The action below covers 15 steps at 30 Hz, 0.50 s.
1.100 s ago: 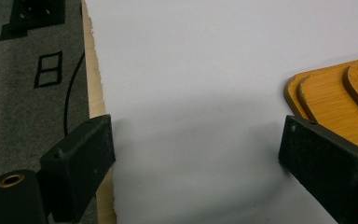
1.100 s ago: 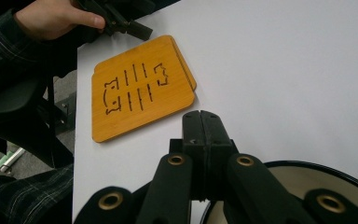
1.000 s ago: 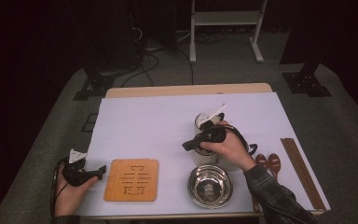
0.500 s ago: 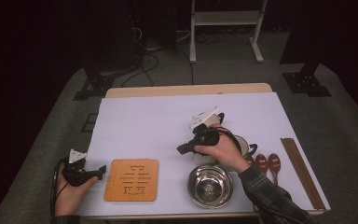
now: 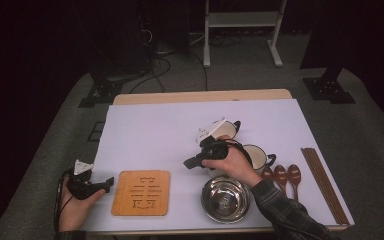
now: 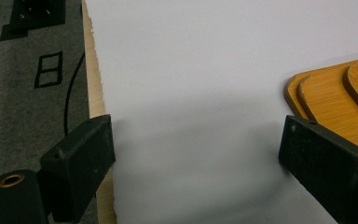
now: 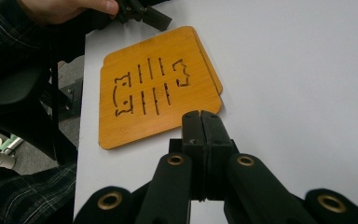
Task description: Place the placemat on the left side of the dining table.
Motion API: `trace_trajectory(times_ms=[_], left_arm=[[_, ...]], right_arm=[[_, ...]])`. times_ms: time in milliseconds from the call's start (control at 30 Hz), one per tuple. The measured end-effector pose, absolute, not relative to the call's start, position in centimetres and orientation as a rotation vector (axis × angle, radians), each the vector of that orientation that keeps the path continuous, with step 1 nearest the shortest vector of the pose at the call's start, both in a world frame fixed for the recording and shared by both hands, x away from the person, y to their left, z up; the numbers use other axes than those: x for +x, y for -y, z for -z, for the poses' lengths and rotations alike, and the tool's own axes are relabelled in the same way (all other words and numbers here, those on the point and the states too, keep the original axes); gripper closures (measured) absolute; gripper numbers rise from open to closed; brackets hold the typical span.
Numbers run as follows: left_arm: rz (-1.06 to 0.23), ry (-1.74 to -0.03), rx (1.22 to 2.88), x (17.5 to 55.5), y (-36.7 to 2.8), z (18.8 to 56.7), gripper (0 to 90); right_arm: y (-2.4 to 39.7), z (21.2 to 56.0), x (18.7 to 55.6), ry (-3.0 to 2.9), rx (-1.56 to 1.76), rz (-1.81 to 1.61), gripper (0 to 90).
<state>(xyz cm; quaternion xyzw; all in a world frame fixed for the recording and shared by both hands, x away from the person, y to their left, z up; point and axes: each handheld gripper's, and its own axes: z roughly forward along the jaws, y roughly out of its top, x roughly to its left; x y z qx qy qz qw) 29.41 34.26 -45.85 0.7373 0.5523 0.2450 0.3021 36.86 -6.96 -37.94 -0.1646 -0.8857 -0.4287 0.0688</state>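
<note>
One mug half behind right hand

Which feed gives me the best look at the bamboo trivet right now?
The right gripper view: the bamboo trivet lies whole ahead of the shut right hand-held gripper, its cut-out pattern clear, apparently two stacked boards. The high view shows it whole but small. The left gripper view catches just a corner.

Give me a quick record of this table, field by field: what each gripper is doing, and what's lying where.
left gripper: open, empty, resting at the table's left edge beside the trivet
right gripper: shut, empty, aimed toward the trivet
bamboo trivet: flat, near front edge
steel bowl: right of the trivet, near the front edge
mugs: two, behind the right hand
wooden spoons: three, right of the bowl
chopsticks: far right
</note>
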Motion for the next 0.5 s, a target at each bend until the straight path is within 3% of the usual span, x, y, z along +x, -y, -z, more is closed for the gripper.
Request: trace_trajectory(times_ms=[500], left_arm=[[-0.650,-1.464,1.955,29.4,-34.3,45.8,9.5]], right_arm=[[5.1,38.8,36.6,2.679,-0.445,1.259,89.6]])
